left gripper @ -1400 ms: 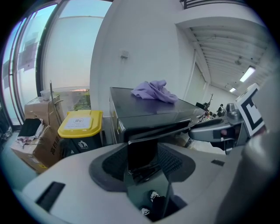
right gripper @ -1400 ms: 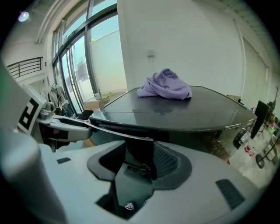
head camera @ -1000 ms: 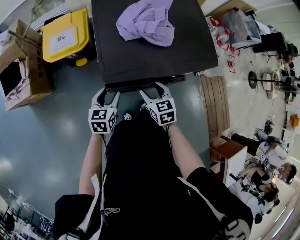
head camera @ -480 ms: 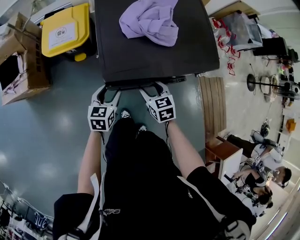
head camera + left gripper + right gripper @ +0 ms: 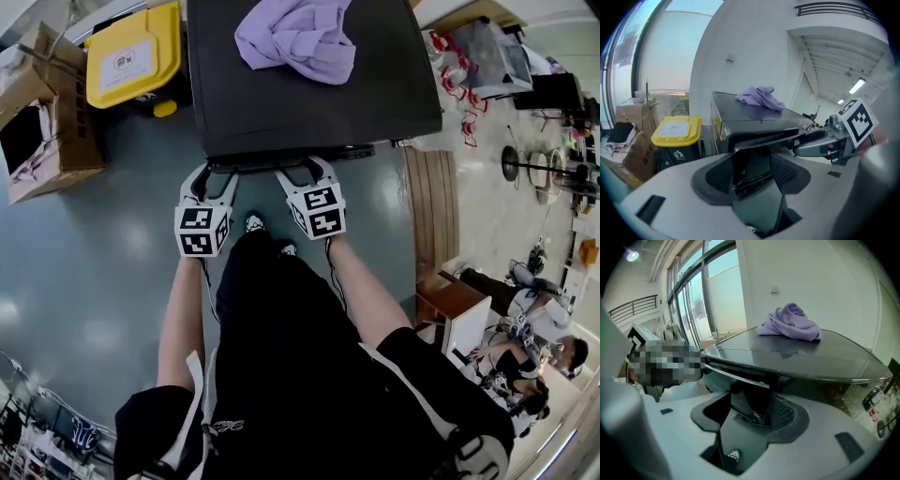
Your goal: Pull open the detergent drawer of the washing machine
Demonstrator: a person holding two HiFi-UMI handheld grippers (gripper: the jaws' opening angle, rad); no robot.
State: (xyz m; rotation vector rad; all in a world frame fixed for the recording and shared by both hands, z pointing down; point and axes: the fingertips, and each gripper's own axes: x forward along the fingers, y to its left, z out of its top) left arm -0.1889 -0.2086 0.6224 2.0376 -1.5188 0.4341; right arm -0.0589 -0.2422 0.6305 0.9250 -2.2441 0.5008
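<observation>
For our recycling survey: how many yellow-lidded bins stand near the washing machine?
1: the yellow-lidded bin, left of the washing machine, beside a cardboard box; others may be hidden.

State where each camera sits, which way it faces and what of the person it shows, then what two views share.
Head view: on the person's head, looking steeply down on the washing machine; forearms, dark clothing, left gripper and right gripper show.
Left gripper view: rides the left gripper, facing the machine's front; its jaws have just been opening and grip nothing; right gripper alongside.
Right gripper view: rides the right gripper, facing the same front; jaws apart, empty.
Shared: both gripper views show the purple cloth on top.
</observation>
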